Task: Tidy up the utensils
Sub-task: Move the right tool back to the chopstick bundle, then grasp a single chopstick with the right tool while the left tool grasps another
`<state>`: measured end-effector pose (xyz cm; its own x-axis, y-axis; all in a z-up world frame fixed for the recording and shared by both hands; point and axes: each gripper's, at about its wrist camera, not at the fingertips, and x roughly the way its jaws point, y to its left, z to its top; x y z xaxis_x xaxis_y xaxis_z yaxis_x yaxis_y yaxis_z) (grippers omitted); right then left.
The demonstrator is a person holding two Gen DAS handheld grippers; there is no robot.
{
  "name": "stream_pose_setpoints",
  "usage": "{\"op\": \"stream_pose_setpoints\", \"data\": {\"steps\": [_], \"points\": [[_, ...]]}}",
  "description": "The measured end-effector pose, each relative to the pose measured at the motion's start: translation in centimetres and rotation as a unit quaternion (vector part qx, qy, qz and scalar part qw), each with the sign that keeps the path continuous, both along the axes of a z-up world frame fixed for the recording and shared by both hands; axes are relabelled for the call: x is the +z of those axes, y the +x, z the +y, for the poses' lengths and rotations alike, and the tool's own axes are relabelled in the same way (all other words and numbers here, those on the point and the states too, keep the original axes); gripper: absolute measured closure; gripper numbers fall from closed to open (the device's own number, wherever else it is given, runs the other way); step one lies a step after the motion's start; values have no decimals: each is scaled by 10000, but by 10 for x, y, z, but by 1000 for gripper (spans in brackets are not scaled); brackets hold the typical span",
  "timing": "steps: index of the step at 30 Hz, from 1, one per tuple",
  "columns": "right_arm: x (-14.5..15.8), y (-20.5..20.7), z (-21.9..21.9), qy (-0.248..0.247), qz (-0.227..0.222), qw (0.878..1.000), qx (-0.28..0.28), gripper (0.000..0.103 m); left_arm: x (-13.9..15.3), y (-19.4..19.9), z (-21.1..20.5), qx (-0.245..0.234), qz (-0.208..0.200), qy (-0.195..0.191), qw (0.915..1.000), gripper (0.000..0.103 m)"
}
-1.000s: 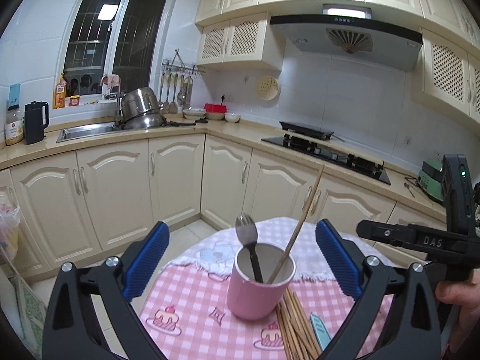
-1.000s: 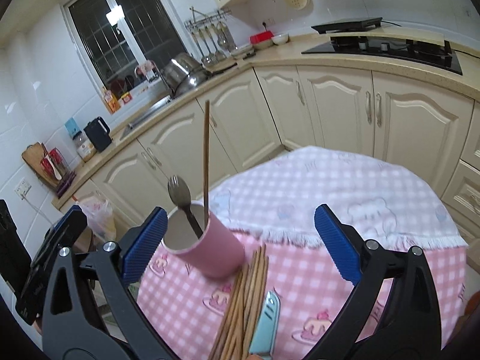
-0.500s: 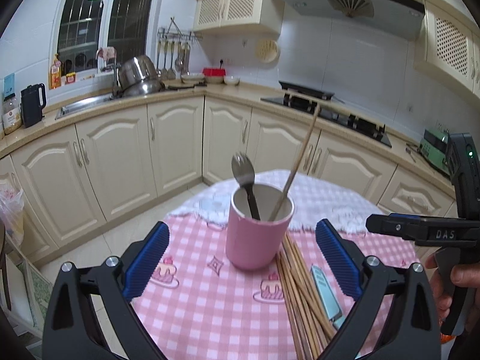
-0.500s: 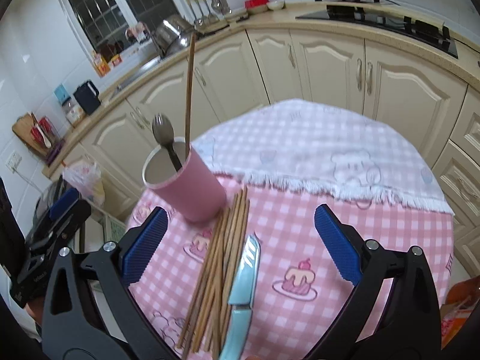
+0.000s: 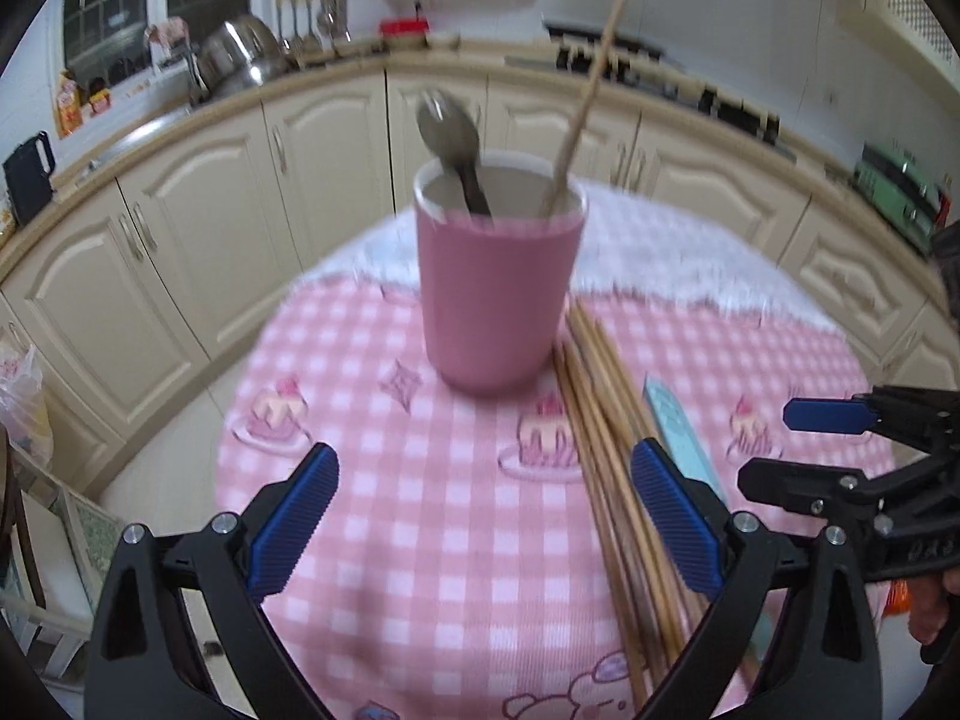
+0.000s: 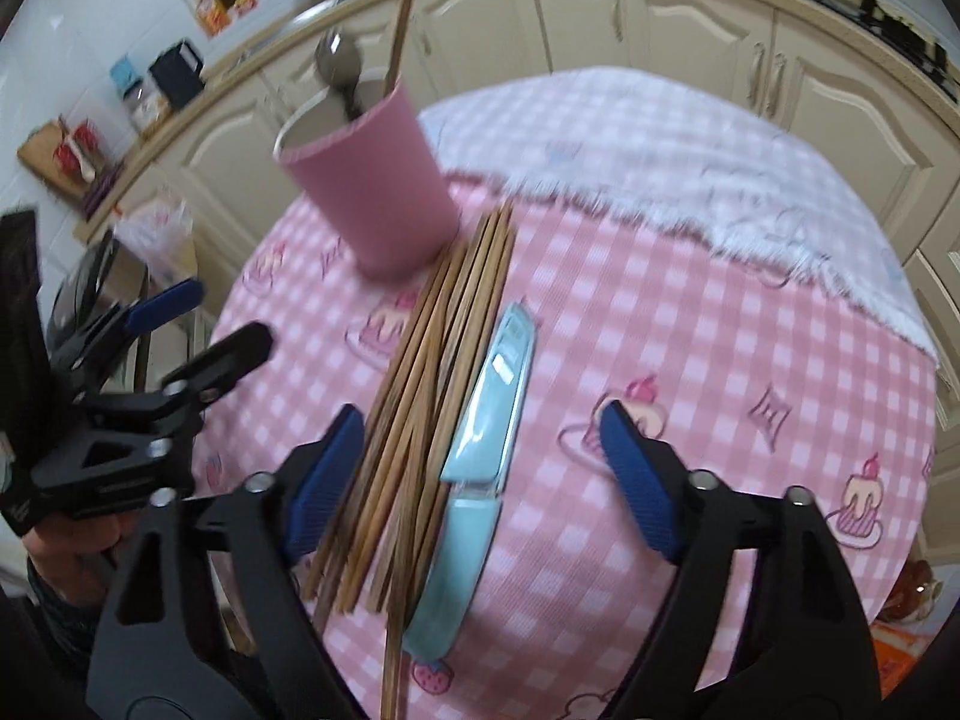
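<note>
Two utensils stand in the pink cup [image 5: 498,288]; chopsticks [image 6: 432,372] and knife [image 6: 480,450] wait at its 5 o'clock; both grippers' jaws wide, empty.

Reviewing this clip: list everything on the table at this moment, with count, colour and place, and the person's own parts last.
cup: one, pink, upright, far-middle of the table
spoon: one, grey metal, standing in the cup
single chopstick: one, light wood, leaning in the cup
loose chopsticks: a bundle, brown wood, lying flat right of the cup
knife in sheath: one, light blue, lying beside the bundle
tablecloth: one, pink and white check
left hand-held gripper: black with blue pads, open, empty
right hand-held gripper: black with blue pads, open, above the bundle and knife
</note>
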<state>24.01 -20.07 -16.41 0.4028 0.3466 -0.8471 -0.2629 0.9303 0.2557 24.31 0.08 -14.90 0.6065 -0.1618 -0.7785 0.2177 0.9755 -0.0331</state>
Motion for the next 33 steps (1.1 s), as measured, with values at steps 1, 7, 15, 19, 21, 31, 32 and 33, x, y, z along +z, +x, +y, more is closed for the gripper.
{"op": "stream_pose_setpoints", "data": {"steps": [1, 7, 15, 19, 21, 31, 32, 33], "points": [[-5, -3, 4, -4, 83, 9999, 105, 38, -5, 0, -1, -21, 73, 31, 10000, 7], [-22, -13, 18, -23, 334, 9984, 454, 68, -31, 5, -11, -124, 458, 213, 9986, 7], [-29, -15, 34, -136, 361, 9965, 744, 87, -42, 9, -18, -258, 612, 320, 9973, 7], [-29, -16, 35, -159, 320, 9960, 818, 93, -44, 10, -20, -286, 653, 365, 9968, 7], [-29, -15, 32, -166, 299, 9963, 791, 93, -46, 11, -21, -285, 671, 400, 9965, 7], [-23, 1, -3, -124, 241, 9988, 396, 95, -50, 24, -27, -321, 813, 498, 9949, 17], [-24, 2, -6, -127, 250, 9989, 370, 95, -50, 25, -29, -343, 819, 510, 9947, 18], [-24, 3, -8, -130, 261, 9990, 346, 95, -50, 24, -31, -376, 822, 543, 9944, 18]]}}
